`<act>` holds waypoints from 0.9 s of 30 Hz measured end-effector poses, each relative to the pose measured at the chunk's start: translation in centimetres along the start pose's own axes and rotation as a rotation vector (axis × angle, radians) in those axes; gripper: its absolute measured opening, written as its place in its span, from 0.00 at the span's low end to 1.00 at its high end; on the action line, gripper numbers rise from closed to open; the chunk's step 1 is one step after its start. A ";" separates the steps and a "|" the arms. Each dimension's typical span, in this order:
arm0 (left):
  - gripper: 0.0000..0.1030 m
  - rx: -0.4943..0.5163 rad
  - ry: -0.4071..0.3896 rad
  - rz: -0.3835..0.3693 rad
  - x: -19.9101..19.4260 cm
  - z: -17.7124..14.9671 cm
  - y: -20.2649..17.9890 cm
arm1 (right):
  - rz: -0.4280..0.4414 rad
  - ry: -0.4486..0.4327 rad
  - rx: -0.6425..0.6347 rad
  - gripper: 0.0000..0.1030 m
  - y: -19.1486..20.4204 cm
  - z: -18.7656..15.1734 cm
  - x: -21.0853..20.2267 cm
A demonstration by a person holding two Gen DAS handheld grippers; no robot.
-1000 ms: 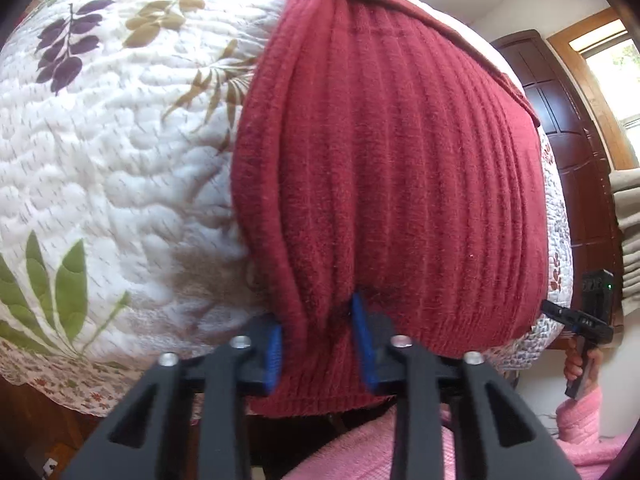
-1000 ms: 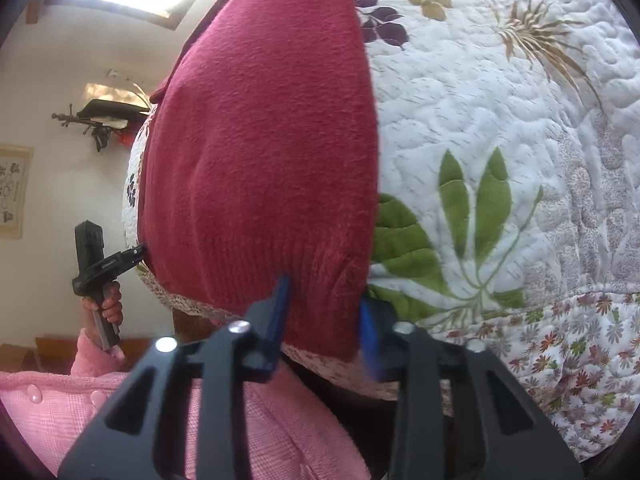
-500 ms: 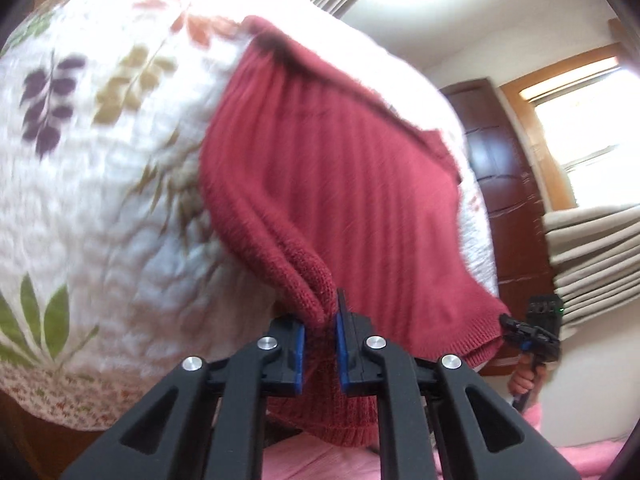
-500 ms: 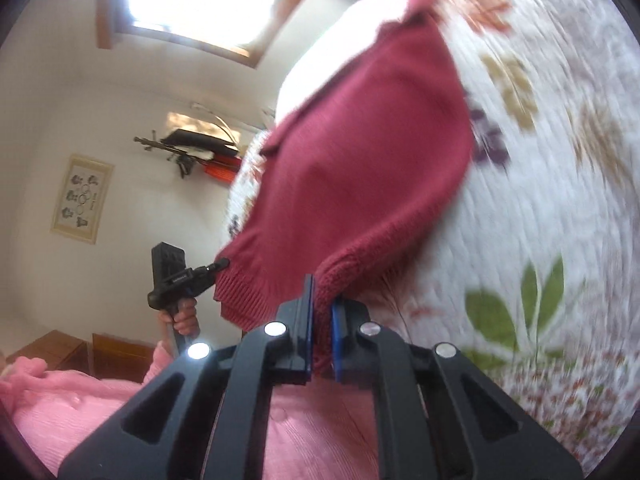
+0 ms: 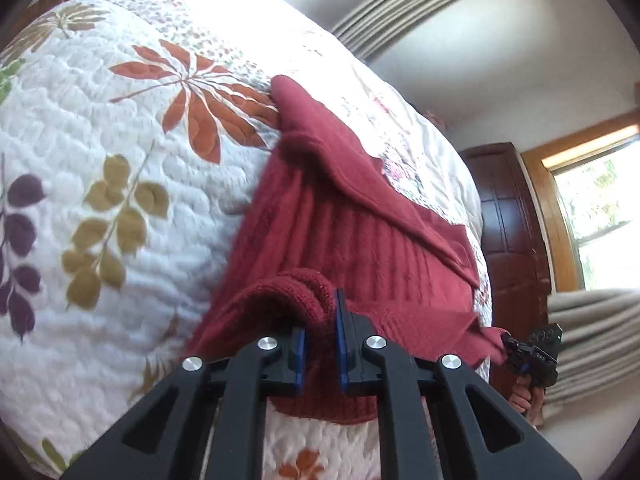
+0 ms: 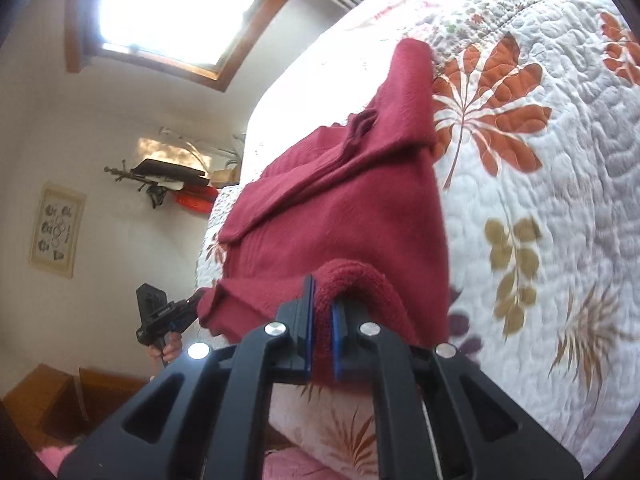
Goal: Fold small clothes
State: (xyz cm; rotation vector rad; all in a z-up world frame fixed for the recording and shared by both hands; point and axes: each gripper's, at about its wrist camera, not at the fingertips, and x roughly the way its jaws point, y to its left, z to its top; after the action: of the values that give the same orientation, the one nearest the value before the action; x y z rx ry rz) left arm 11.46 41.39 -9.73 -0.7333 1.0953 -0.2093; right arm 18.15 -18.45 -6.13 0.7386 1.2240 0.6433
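Both grippers, left (image 5: 321, 344) and right (image 6: 322, 332), pinch the dark red ribbed knitted sweater's (image 5: 360, 236) hem above the white floral quilt (image 5: 100, 128); only the right view shows a framed picture (image 6: 58, 230).

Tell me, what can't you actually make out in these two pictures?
- What kind of garment the red knit is: both views, it is bunched and folded.
- Quilt under it: covered.
- Left gripper and right gripper inner pads: buried in fabric.
- Small wall picture: right view, too small.

Dark red ribbed knit sweater (image 5: 352, 232) lay on quilted bed (image 5: 120, 128), near hem lifted and curled over.
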 end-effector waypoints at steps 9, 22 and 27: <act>0.22 -0.183 0.080 -0.077 3.0 2.8 3.0 | -0.040 0.041 0.086 0.23 -2.6 2.4 1.6; 0.50 0.024 -0.098 0.075 -1.5 4.3 0.6 | -0.153 -0.034 -0.022 0.47 -2.4 0.7 -2.6; 0.52 0.309 -0.058 0.190 -0.3 3.2 -2.5 | -0.178 -0.014 -0.070 0.51 -0.3 0.1 -1.3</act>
State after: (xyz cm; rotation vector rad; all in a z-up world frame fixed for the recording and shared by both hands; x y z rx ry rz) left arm 14.55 41.06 -7.15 -0.3550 1.0410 -0.1892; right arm 17.99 -19.64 -5.56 0.5676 1.2325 0.5307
